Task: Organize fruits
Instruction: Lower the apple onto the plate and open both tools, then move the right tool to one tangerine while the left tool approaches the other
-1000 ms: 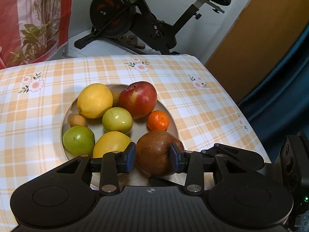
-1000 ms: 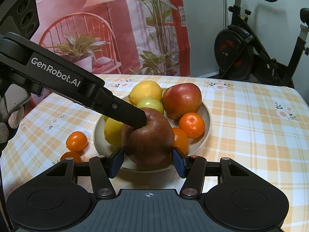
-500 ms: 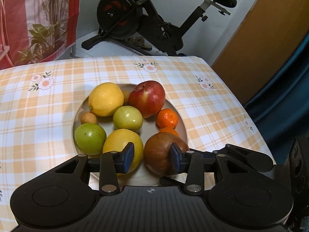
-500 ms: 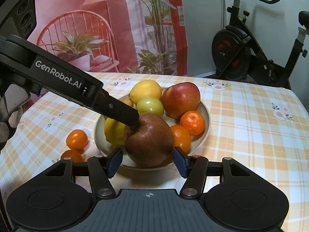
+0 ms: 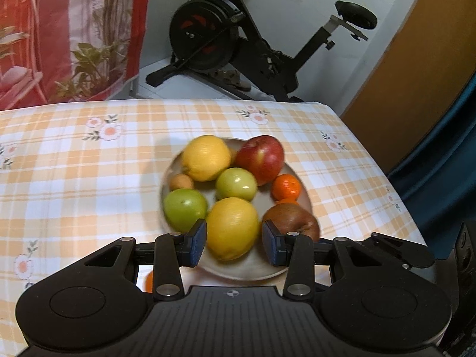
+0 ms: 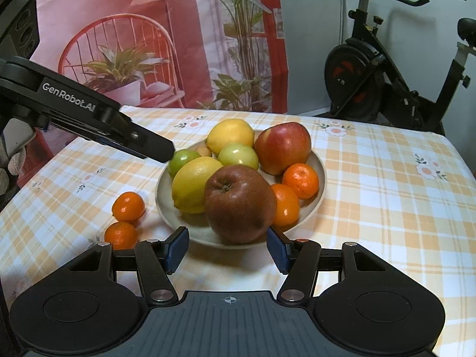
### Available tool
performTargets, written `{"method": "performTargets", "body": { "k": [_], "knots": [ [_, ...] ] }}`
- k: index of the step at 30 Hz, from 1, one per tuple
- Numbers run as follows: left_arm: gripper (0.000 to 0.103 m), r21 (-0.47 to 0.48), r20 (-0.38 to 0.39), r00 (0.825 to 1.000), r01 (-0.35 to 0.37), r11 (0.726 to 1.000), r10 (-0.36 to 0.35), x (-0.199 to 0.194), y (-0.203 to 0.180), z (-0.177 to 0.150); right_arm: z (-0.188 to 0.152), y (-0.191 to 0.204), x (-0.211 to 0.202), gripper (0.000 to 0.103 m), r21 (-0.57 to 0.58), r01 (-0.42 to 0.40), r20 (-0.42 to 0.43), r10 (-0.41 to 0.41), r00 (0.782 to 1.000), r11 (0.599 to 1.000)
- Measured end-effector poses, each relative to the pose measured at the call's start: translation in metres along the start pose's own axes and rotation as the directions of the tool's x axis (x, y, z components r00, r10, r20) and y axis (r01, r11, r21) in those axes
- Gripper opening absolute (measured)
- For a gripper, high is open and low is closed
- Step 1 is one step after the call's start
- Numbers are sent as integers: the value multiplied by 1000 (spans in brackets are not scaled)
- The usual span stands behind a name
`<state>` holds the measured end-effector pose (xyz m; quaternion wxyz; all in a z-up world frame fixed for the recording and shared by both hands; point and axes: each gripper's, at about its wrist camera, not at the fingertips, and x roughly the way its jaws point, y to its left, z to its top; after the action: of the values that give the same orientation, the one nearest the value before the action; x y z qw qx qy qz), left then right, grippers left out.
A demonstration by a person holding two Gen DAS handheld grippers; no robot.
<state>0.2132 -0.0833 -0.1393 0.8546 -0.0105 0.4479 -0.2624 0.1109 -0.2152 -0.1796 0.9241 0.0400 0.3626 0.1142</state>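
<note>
Two mandarins (image 6: pixel 125 218) sit on the table (image 6: pixel 386 196) off the right claw's (image 6: pixel 227 248) left finger, outside the plate (image 6: pixel 322 178) — by the look of it, the fruit not yet gathered. Ahead of that claw, the dark brown apple (image 6: pixel 239 203) rests on the plate's near rim; the jaws stand wide and hold nothing. Across the plate, the left claw (image 5: pixel 235 244) hangs just short of the near yellow lemon (image 5: pixel 232 227), which shows between its fingers, untouched — jaws spread, empty too. The sensible next pick is likely the nearer mandarin: swing the right claw left, come in low and level, centre the fruit between the pads, close gently so it does not roll. Set it into a gap on the plate, not atop the pile.
</note>
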Motion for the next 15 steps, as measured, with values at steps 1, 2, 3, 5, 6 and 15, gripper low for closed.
{"method": "performTargets", "body": {
  "k": [1,2,3,5,6,15],
  "knots": [
    [43,-3,1,1000,-6,1000,6,-2,4,-1,-1,1,0,54,2,-5,-2,5,1000,1000],
    [43,-6,3,1000,-13,1000,13,-4,8,-3,-2,3,0,54,2,-8,-5,8,1000,1000],
    [43,-9,4,1000,-21,1000,21,-7,13,-4,-2,5,0,54,-1,-11,-8,11,1000,1000],
    [43,-14,16,999,-48,999,48,-12,21,-7,-3,10,0,54,-7,-17,-12,17,1000,1000],
    [43,-14,23,998,-57,998,57,-15,24,-8,-3,12,0,54,-9,-21,-14,21,1000,1000],
    [43,4,78,986,-145,989,145,-39,45,-20,-5,32,7,55,-24,-38,-30,37,999,999]
  ]
}}
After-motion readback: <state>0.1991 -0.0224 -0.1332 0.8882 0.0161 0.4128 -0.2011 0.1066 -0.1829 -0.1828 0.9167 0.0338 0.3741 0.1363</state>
